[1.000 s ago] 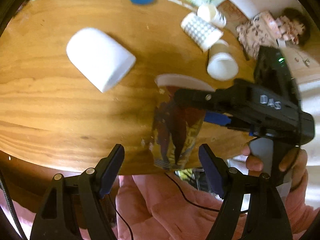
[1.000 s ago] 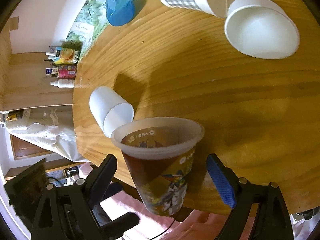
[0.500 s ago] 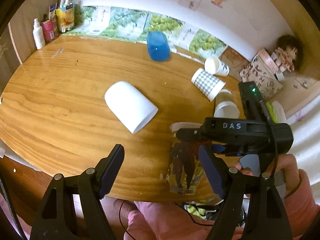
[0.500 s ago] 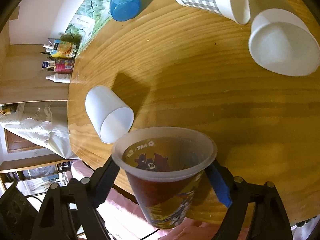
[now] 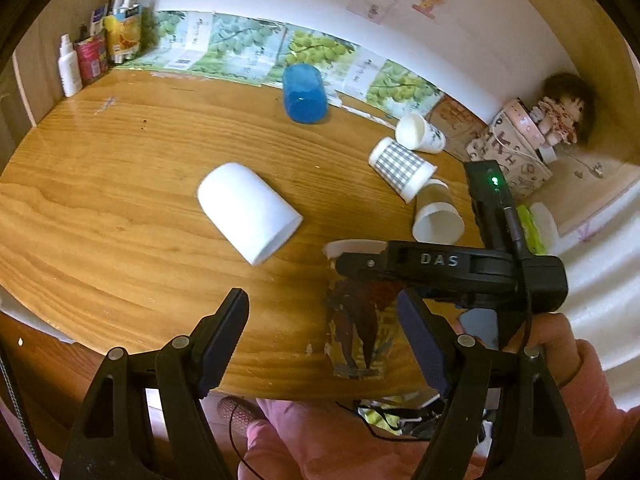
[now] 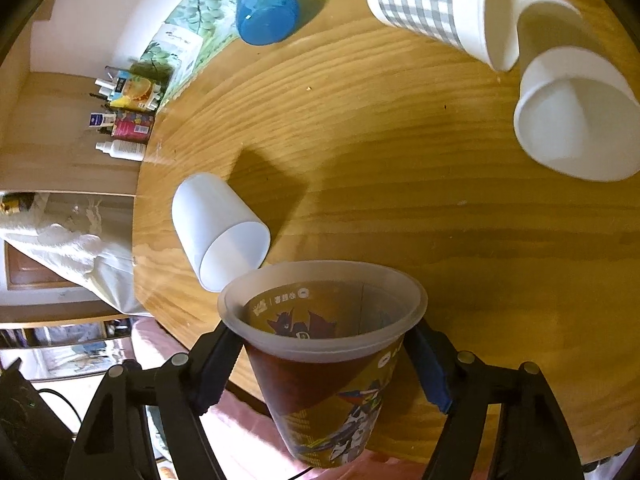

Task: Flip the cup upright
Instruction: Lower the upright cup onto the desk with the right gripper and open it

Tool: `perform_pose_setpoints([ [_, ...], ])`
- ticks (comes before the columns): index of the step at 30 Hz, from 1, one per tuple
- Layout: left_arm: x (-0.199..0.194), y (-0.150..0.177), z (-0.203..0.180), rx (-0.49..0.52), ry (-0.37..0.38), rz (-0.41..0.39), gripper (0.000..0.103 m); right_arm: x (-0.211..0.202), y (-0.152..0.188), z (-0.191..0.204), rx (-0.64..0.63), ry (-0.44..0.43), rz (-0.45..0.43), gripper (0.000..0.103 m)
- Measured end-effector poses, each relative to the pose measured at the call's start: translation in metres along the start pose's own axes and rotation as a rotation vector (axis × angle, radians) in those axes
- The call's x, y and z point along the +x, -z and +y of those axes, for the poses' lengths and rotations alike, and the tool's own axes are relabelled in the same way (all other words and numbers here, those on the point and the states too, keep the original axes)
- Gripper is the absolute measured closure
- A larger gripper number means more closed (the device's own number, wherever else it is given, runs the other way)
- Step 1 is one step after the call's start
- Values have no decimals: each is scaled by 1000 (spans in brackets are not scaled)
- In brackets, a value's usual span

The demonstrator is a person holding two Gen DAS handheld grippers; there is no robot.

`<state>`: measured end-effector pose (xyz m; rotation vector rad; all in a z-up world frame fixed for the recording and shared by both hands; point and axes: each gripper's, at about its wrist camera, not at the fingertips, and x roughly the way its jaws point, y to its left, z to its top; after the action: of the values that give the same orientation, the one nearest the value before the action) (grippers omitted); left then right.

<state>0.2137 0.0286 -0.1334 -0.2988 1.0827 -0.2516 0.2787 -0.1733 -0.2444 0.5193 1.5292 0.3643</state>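
A printed cup with a frosted rim (image 6: pixel 328 364) stands upright at the near edge of the wooden table (image 6: pixel 400 160). My right gripper (image 6: pixel 326 364) is shut on it, one finger on each side just under the rim. In the left wrist view the same cup (image 5: pixel 360 320) stands by the table edge with my right gripper (image 5: pixel 360 268) across its top. My left gripper (image 5: pixel 326 328) is open and empty, held back from the table, left of the cup.
A white cup (image 5: pixel 248 212) lies on its side mid-table. A blue cup (image 5: pixel 304 94) stands upside down at the back. A checked cup (image 5: pixel 400 168), a white paper cup (image 5: pixel 438 216) and another (image 5: pixel 420 134) lie at the right. Bottles (image 5: pixel 70 68) stand at the far left.
My right gripper has closed onto the printed cup. My left gripper has pulled back and tilted up, so more of the table and wall shows.
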Motion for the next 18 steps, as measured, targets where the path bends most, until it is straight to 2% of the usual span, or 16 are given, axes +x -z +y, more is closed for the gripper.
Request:
perform_pose_setpoints([
  [11,-8,5,-6,59,-5,-7,23,-20,9,16,-81,56,-148,26],
  [18,-16,12,-7,85,10,-12,23,-44,19,24,-124,93,-328,26],
])
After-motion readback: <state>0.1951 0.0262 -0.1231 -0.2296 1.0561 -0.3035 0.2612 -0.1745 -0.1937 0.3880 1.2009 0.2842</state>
